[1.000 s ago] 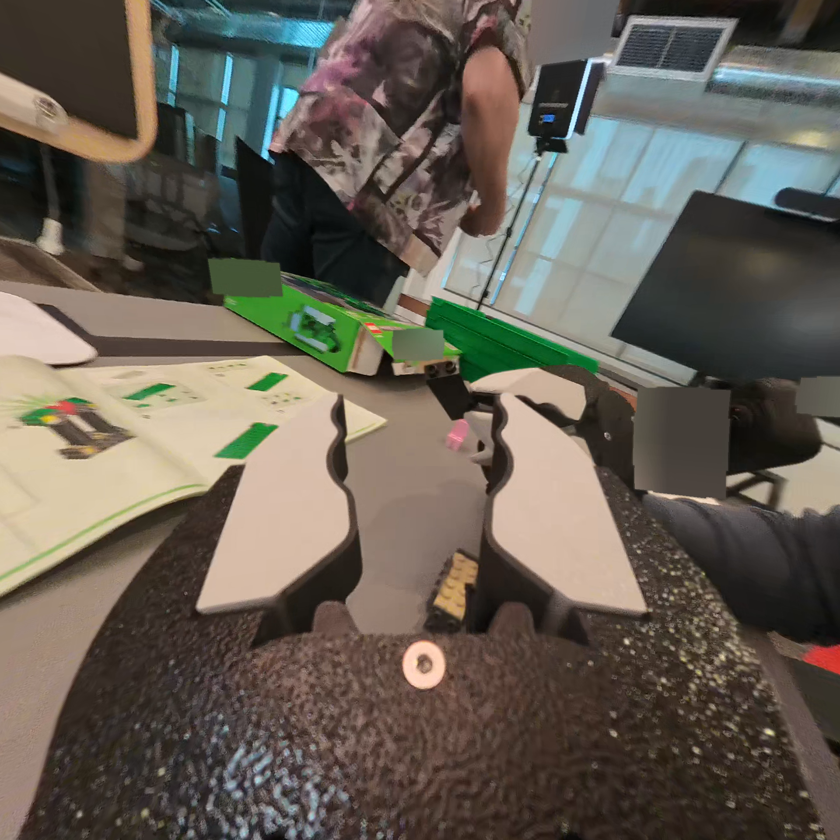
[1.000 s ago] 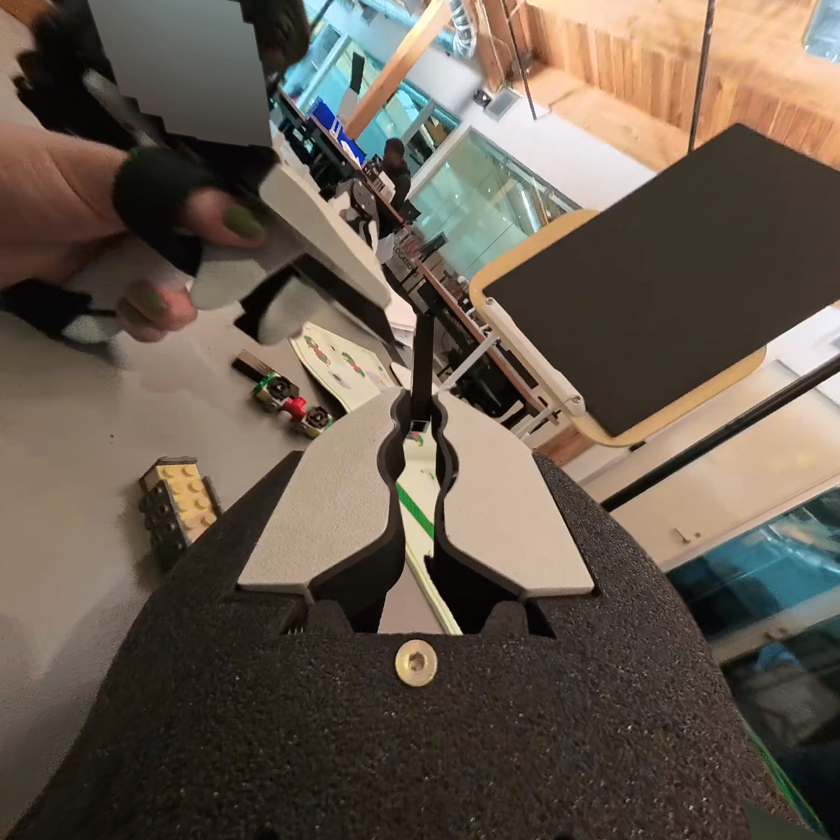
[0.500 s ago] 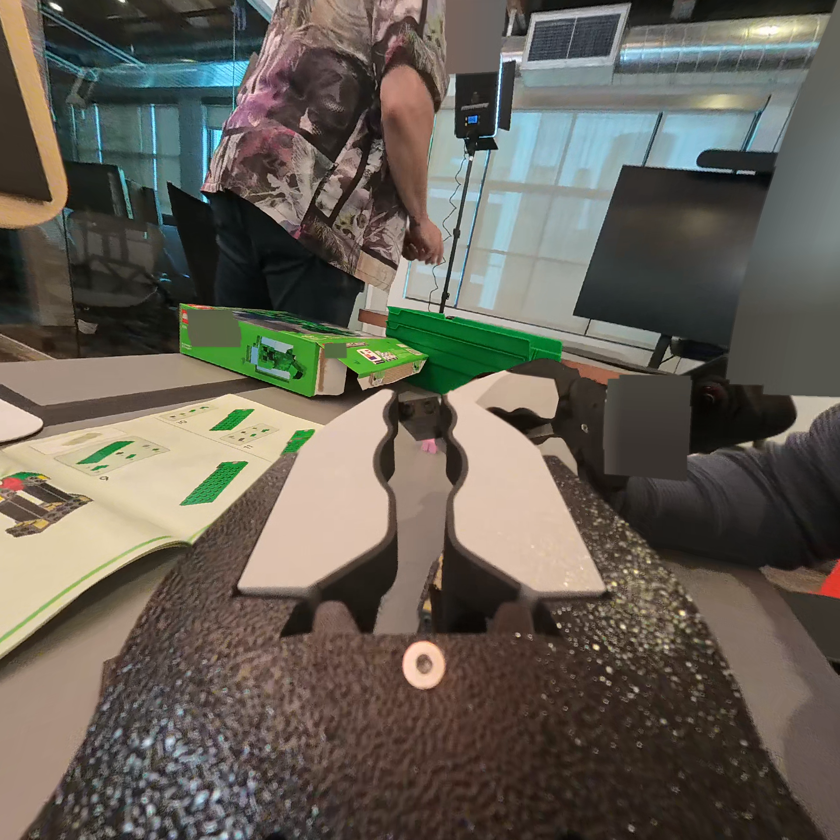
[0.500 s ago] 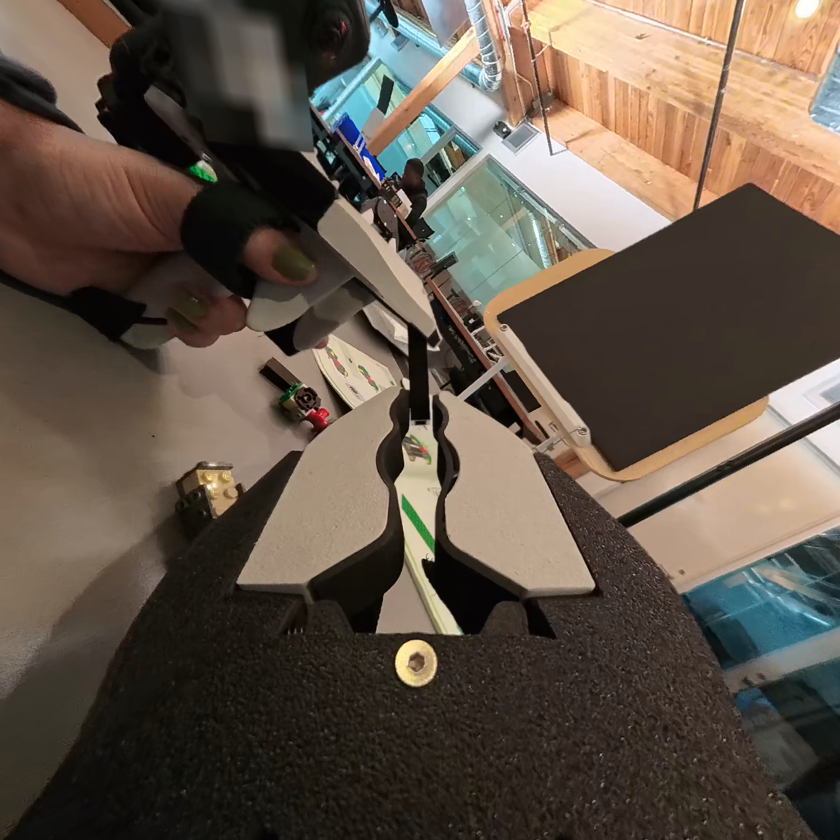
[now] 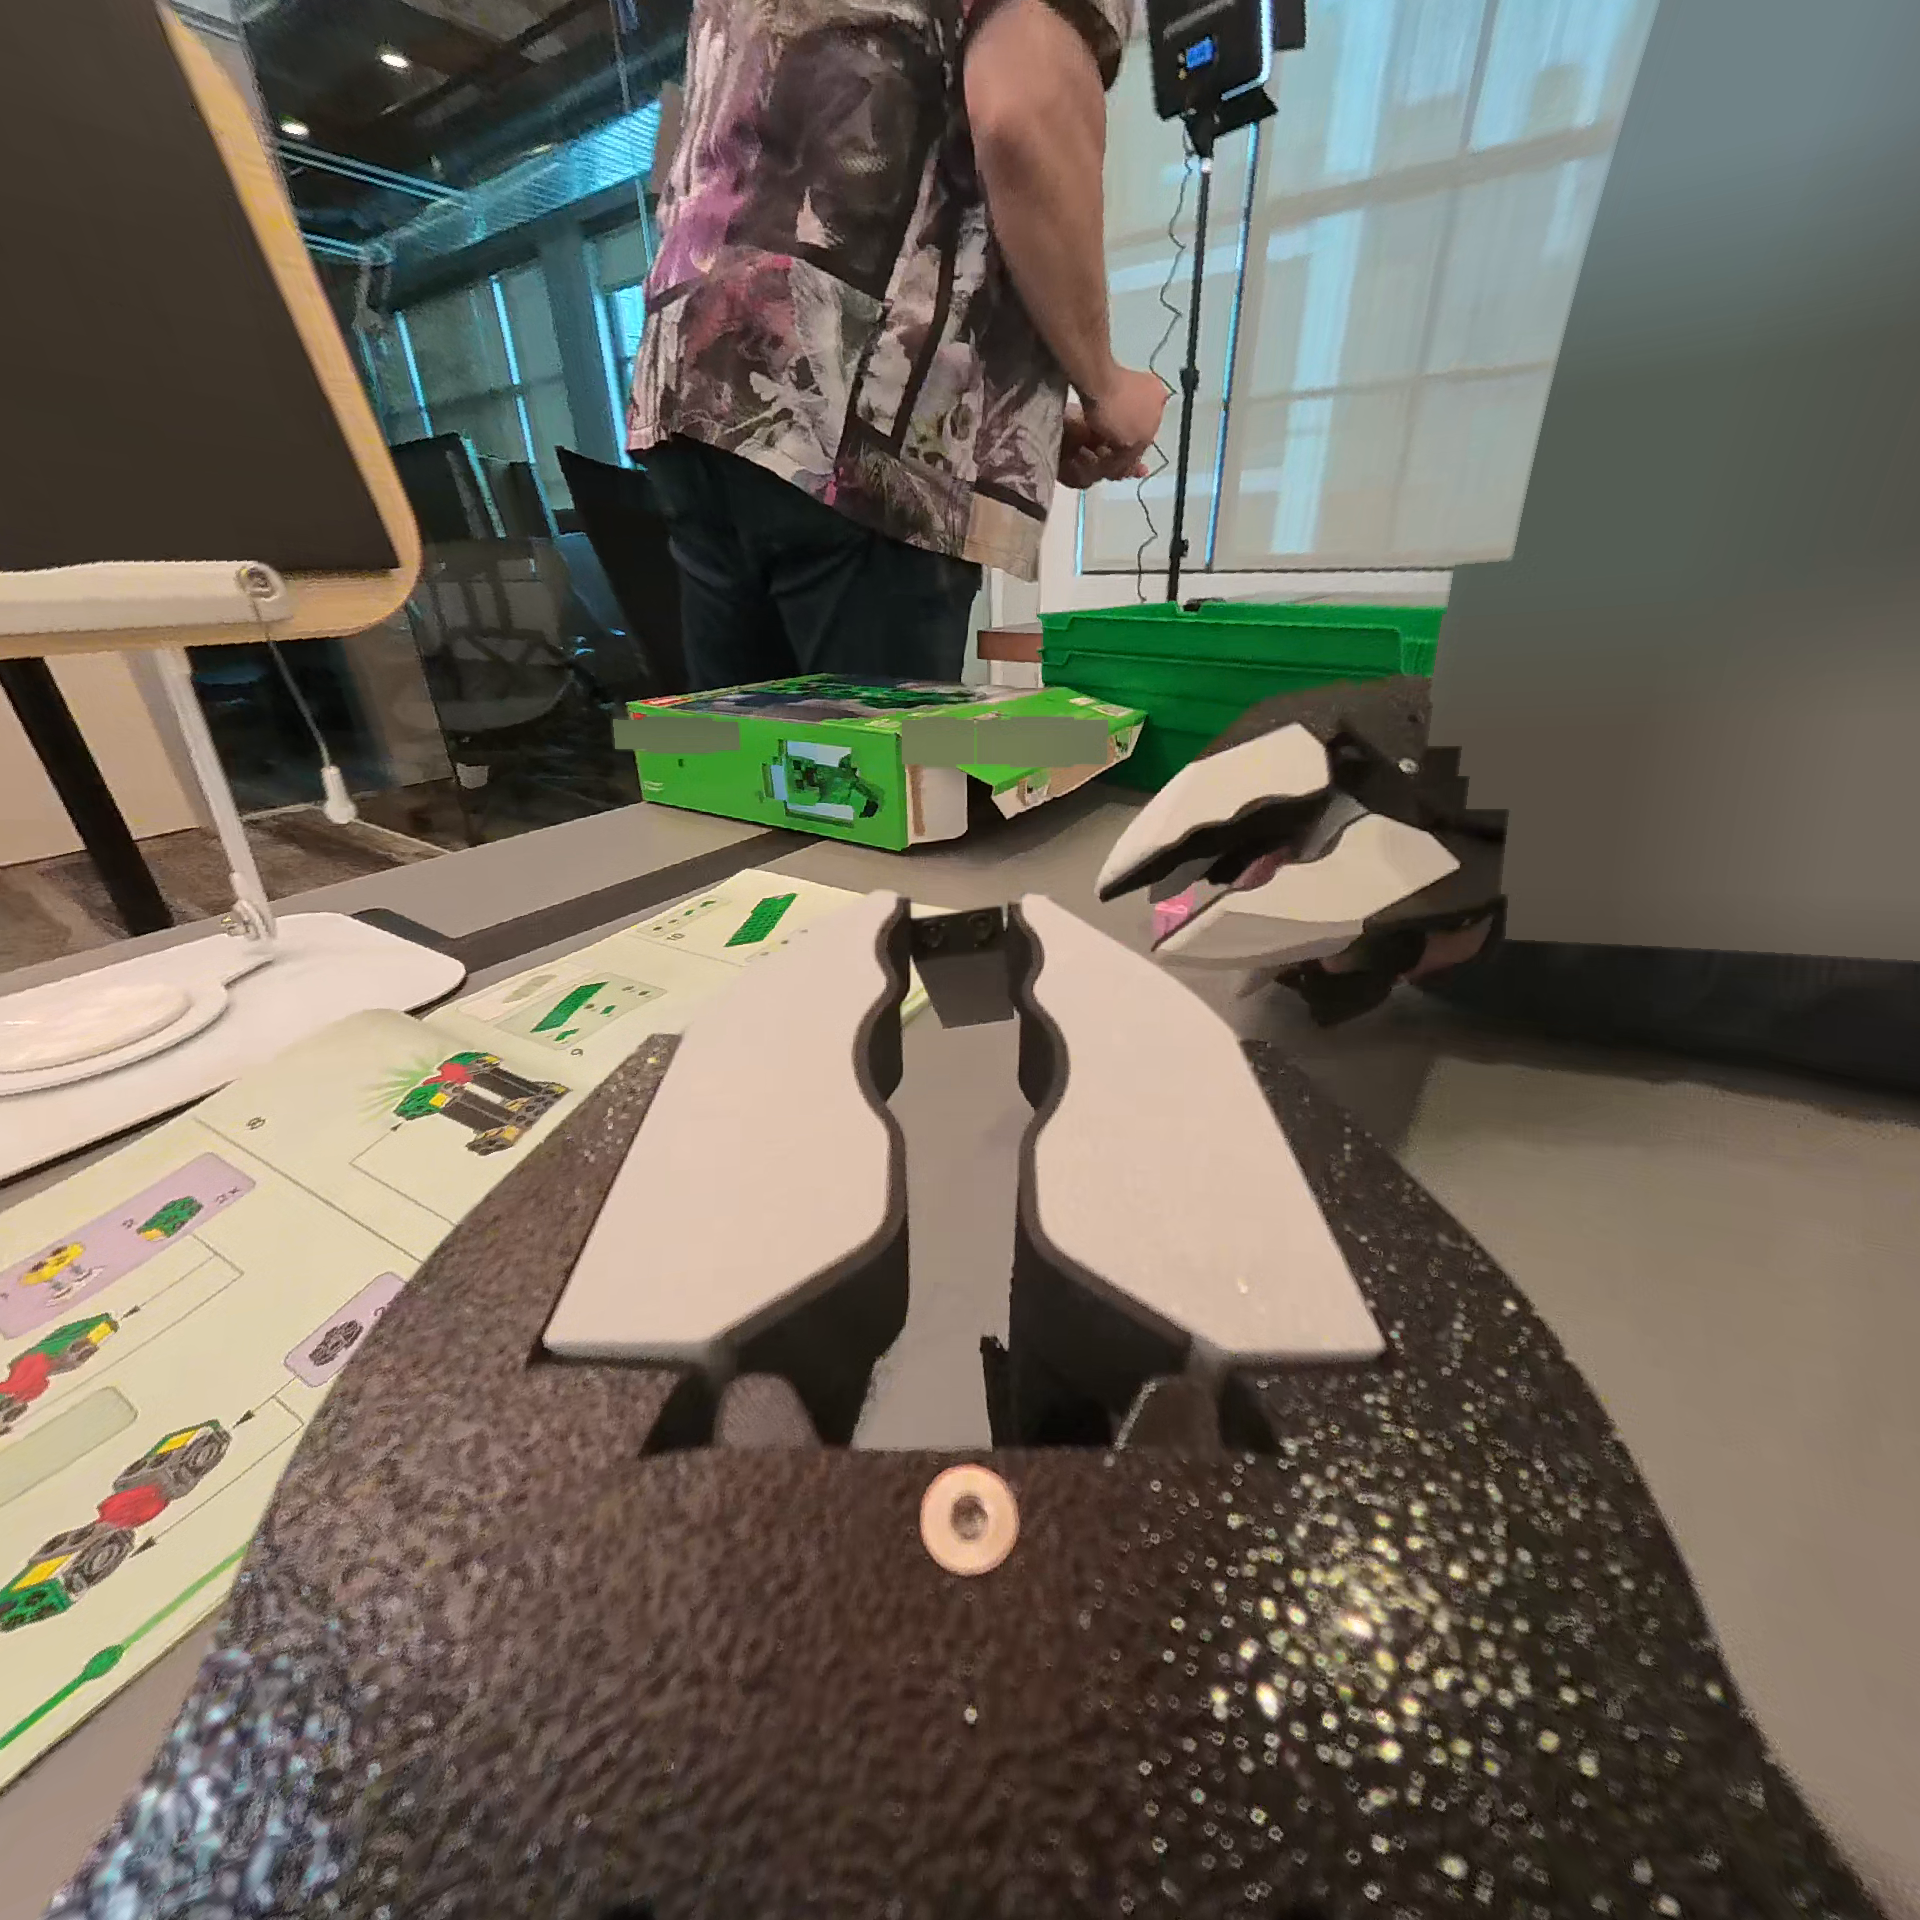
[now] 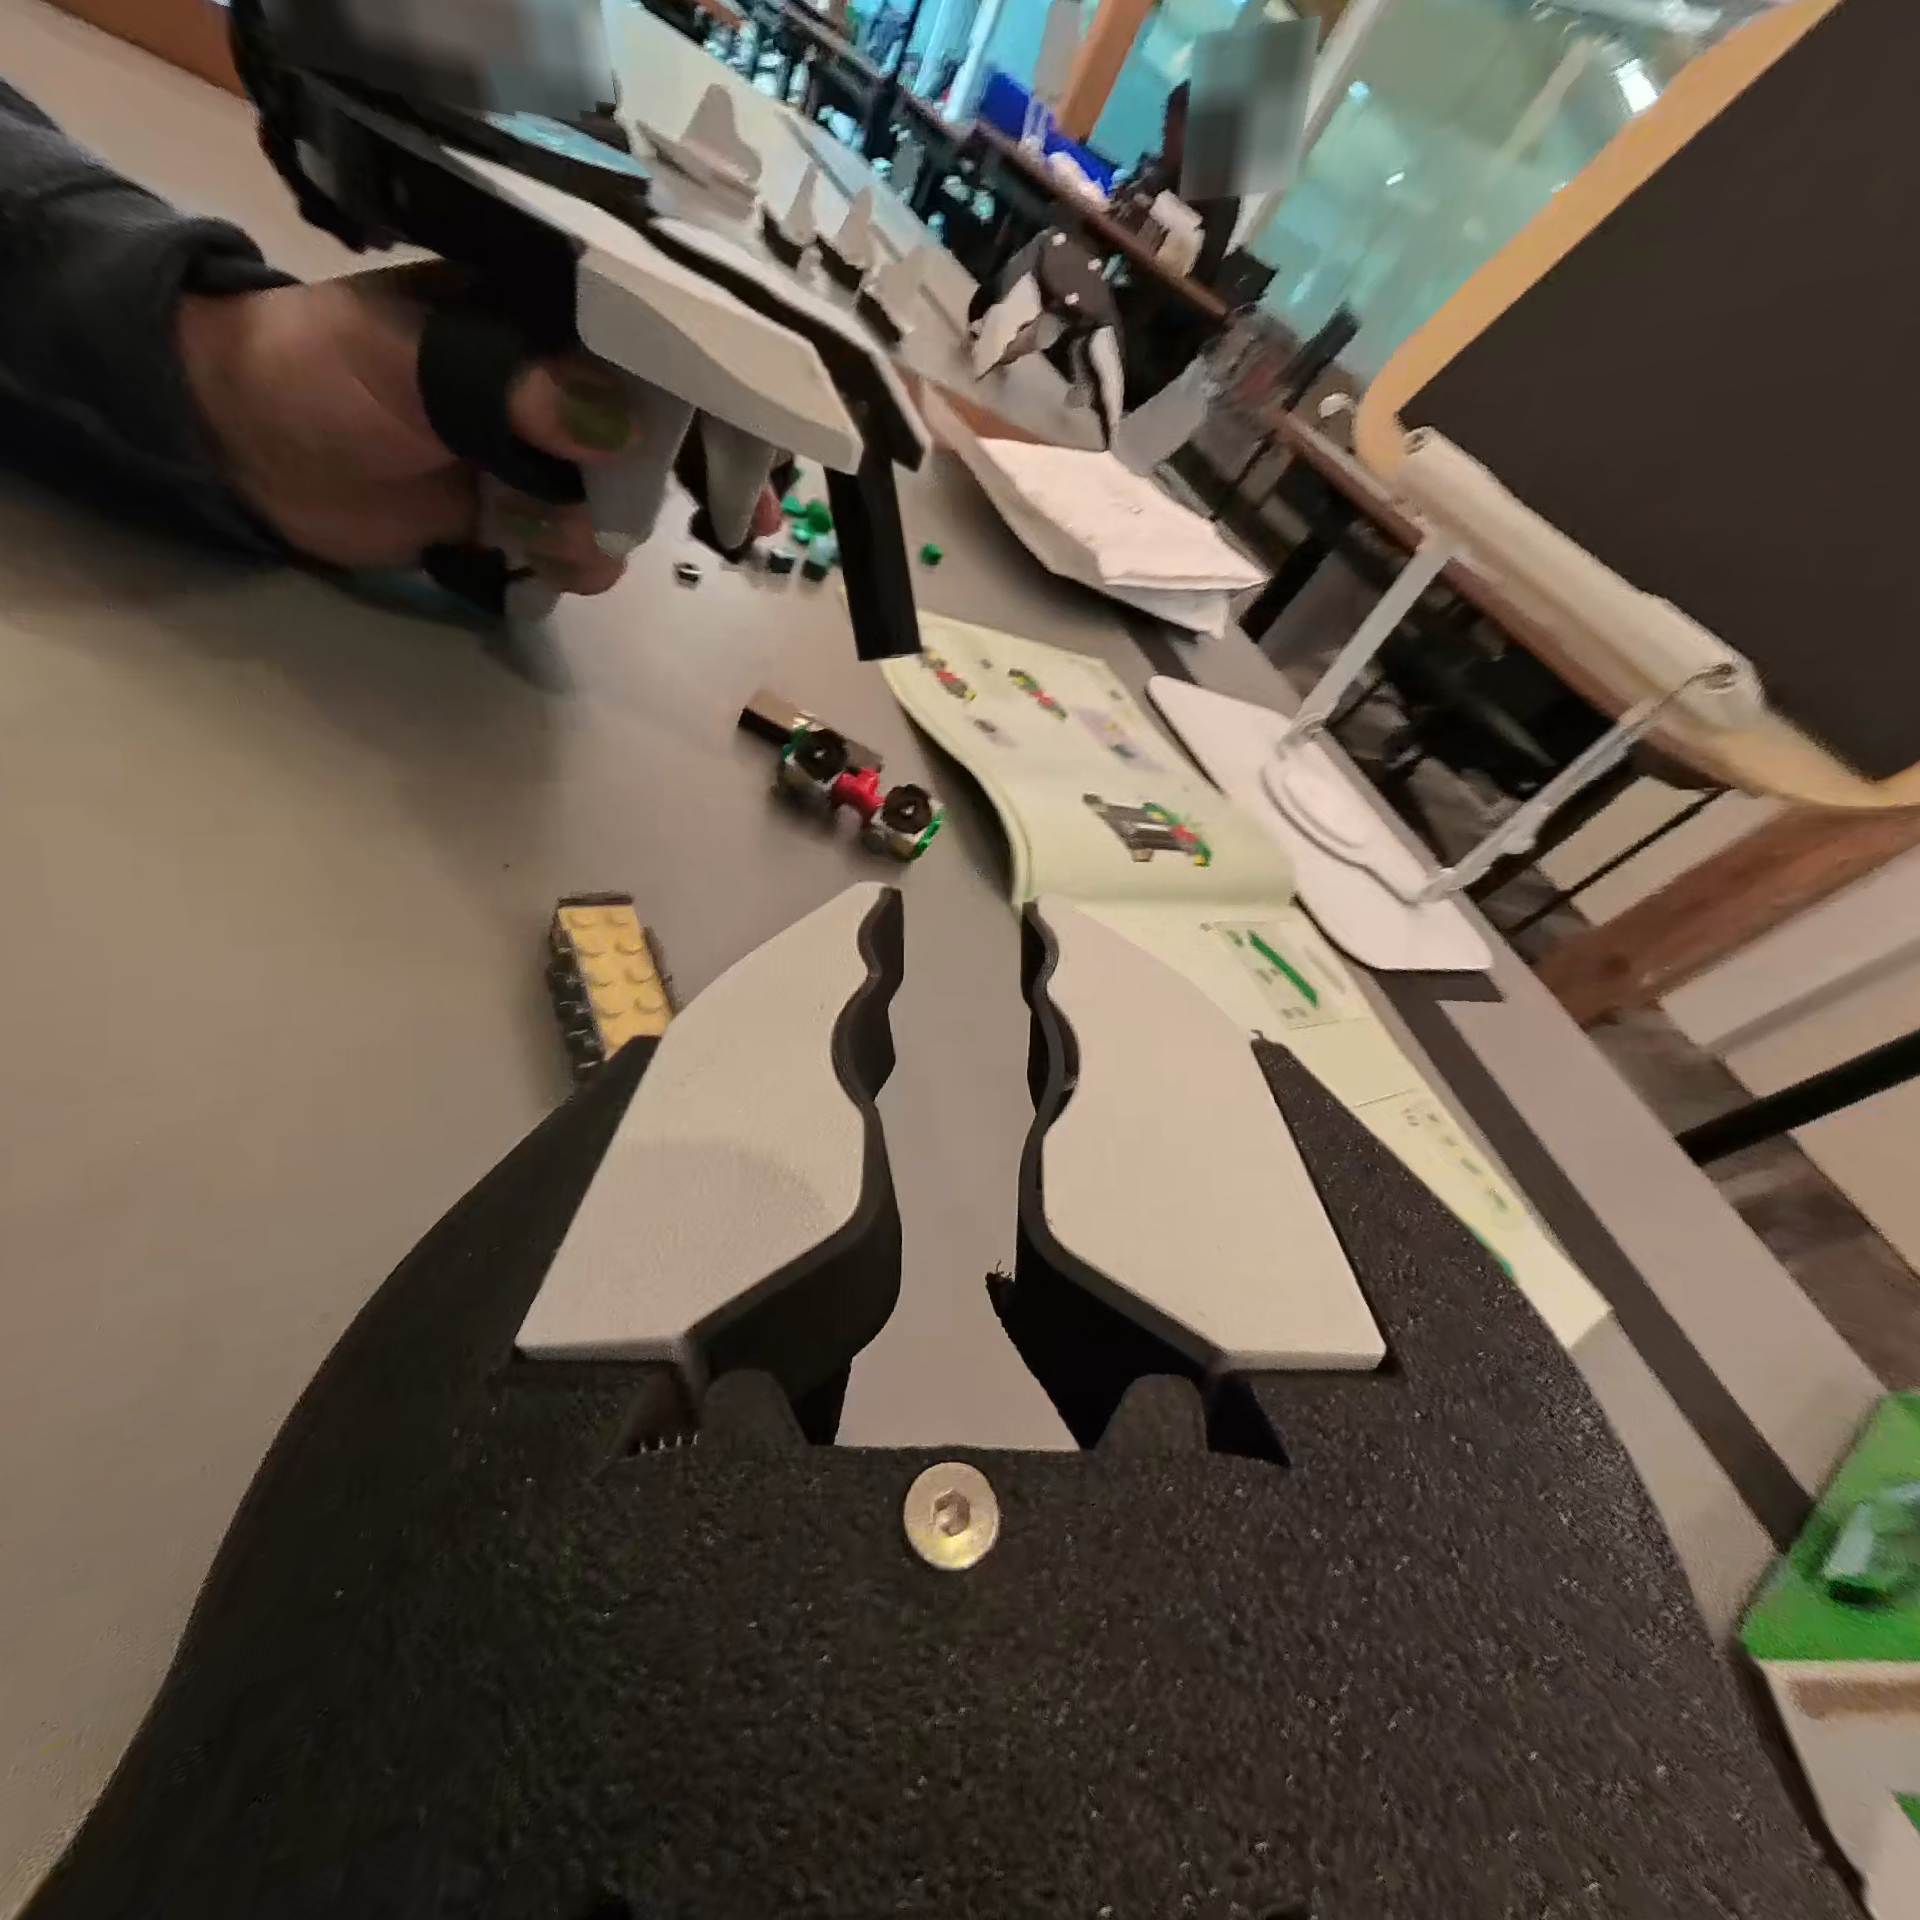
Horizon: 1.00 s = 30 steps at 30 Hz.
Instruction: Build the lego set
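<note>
My left gripper point(image 5: 961, 916) is shut on a long black lego piece point(image 5: 961, 940), pinched at the fingertips. In the right wrist view the left gripper point(image 6: 862, 442) is up and to the left, with the black piece point(image 6: 878, 561) hanging down above the table. My right gripper point(image 6: 961, 904) is open and empty, low over the grey table point(image 6: 260, 831). It also shows in the left wrist view point(image 5: 1132, 920), by a small pink brick point(image 5: 1172, 914). A yellow-topped brick block point(image 6: 608, 977) and a small assembly with a red part point(image 6: 857, 790) lie on the table.
The open instruction booklet point(image 6: 1091, 769) lies right of the assemblies, beside a white lamp base point(image 6: 1351, 831). Loose green pieces point(image 6: 805, 520) lie behind the left hand. A green lego box point(image 5: 831, 769) and green bins point(image 5: 1226, 644) stand at the far edge, where a person point(image 5: 852, 312) stands. Left tips to right tips: about 10 cm. About 7 cm separates my right fingertips from the yellow-topped brick block point(image 6: 608, 977).
The right gripper held the black piece. My left gripper closed on it, then the right gripper let go, opened and drew back and down.
</note>
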Tool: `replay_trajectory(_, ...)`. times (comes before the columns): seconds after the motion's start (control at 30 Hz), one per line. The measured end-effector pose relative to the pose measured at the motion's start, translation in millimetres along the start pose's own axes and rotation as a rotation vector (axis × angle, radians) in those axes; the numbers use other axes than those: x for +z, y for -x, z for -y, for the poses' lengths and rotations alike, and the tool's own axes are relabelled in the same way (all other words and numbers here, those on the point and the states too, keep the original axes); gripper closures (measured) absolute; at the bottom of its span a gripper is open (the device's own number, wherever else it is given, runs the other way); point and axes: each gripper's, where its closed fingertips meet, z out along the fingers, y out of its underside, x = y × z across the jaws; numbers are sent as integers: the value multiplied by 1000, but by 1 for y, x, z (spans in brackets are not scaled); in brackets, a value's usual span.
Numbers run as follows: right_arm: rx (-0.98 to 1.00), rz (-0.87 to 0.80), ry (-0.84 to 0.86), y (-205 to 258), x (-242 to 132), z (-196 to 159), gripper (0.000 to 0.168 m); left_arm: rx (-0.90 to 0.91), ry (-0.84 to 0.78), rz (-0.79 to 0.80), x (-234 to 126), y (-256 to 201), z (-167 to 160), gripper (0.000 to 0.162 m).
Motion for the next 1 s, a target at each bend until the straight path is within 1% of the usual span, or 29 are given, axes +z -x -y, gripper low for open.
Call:
replay_trajectory(0.1,88,133,24,11,-6,-4,144,47,14,-38,1,-9,-1,145)
replay_trajectory(0.17,158,185,17,14,-10,-5,141,61,22,-83,2,-18,-2,145)
replay_trajectory(0.27,265,256,-43,19,-11,7,141,95,75,-123,6,-29,-10,145)
replay_trajectory(0.33,289,305,-62,27,-9,16,140,141,109,-166,8,-39,-15,145)
replay_trajectory(0.4,274,337,-50,38,-5,21,132,183,131,-229,9,-51,-19,145)
replay_trajectory(0.53,298,467,4,67,3,24,120,210,176,-357,8,-75,-28,145)
replay_trajectory(0.63,234,468,69,76,8,13,126,201,205,-417,7,-84,-34,145)
replay_trajectory(0.7,177,457,91,78,9,8,137,203,209,-429,6,-86,-35,145)
replay_trajectory(0.73,149,457,91,80,9,8,150,204,206,-435,6,-86,-35,145)
replay_trajectory(0.8,112,425,87,79,10,10,151,210,184,-437,5,-86,-33,145)
replay_trajectory(0.87,124,397,69,74,11,13,151,218,141,-396,7,-82,-27,145)
replay_trajectory(0.9,135,382,49,71,11,16,151,215,121,-371,8,-79,-24,142)
replay_trajectory(0.97,162,352,7,63,9,19,151,196,111,-338,9,-74,-22,125)
replay_trajectory(1.0,178,349,-13,61,8,21,151,188,113,-336,10,-73,-22,121)
